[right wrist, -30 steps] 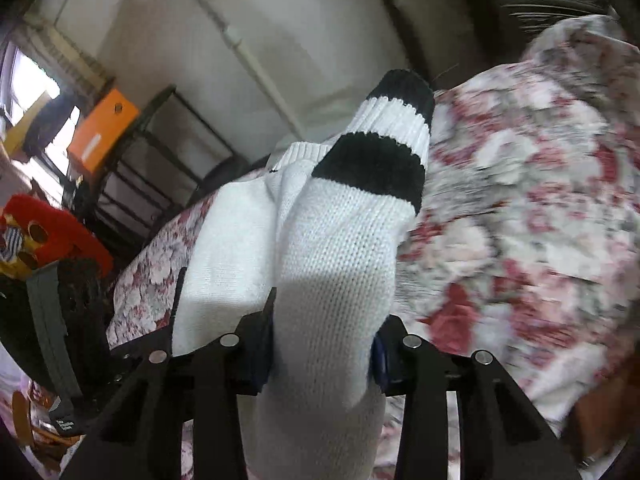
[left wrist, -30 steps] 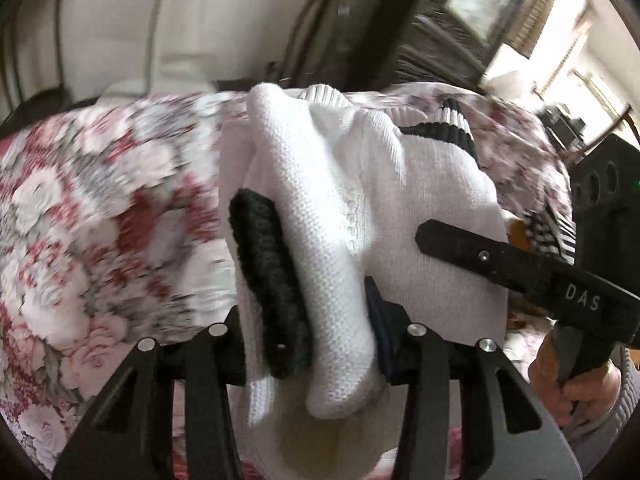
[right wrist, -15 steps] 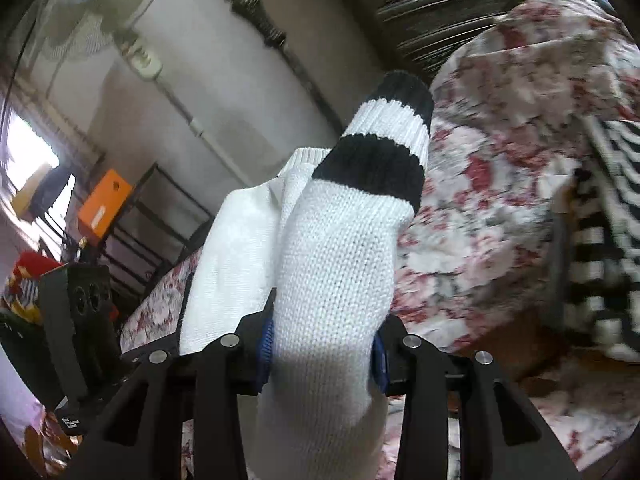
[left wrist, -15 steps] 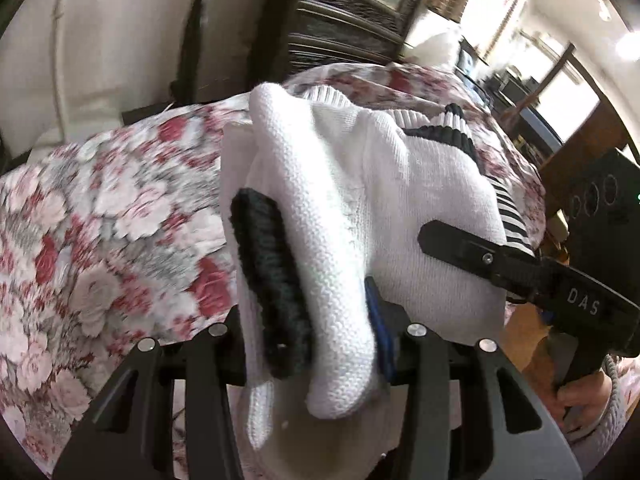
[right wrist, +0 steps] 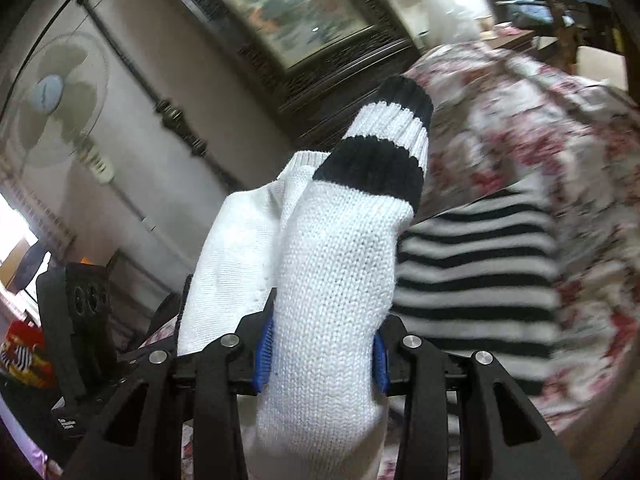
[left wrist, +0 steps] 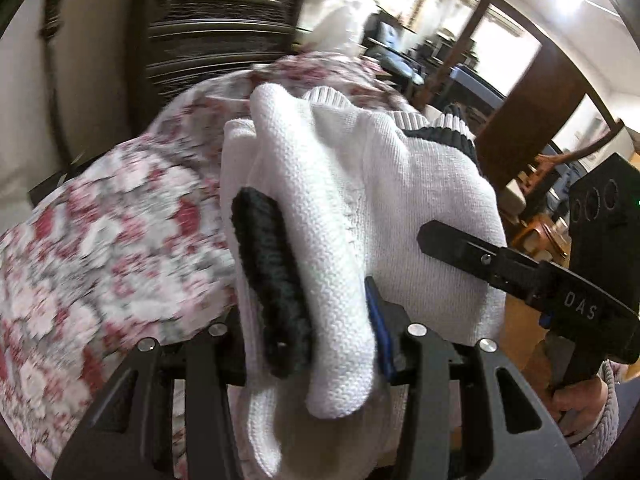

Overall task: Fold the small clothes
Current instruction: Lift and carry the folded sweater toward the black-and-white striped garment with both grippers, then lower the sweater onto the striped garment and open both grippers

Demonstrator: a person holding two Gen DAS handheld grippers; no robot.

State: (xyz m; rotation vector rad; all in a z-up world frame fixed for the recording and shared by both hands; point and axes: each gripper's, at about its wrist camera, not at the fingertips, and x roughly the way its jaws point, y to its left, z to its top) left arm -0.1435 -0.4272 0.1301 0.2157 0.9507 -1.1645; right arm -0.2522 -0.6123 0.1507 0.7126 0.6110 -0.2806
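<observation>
A small white knit sweater (left wrist: 360,208) with black bands is held up in the air between both grippers, bunched and folded over. My left gripper (left wrist: 312,344) is shut on a thick fold of it, with a black cuff (left wrist: 276,288) in the jaws. My right gripper (right wrist: 320,352) is shut on a white sleeve (right wrist: 336,264) whose black-and-white striped cuff (right wrist: 384,148) points away. The right gripper also shows in the left wrist view (left wrist: 500,264), pressed against the sweater's right side.
A table with a red and pink floral cloth (left wrist: 100,248) lies below. A black-and-white striped garment (right wrist: 480,272) lies on the cloth (right wrist: 560,128) at the right. A dark carved cabinet (left wrist: 220,32) and a standing fan (right wrist: 56,100) stand behind.
Both grippers have swung round with the sweater held between them; the background has shifted and the striped garment has come into the right wrist view. The grips have not changed.
</observation>
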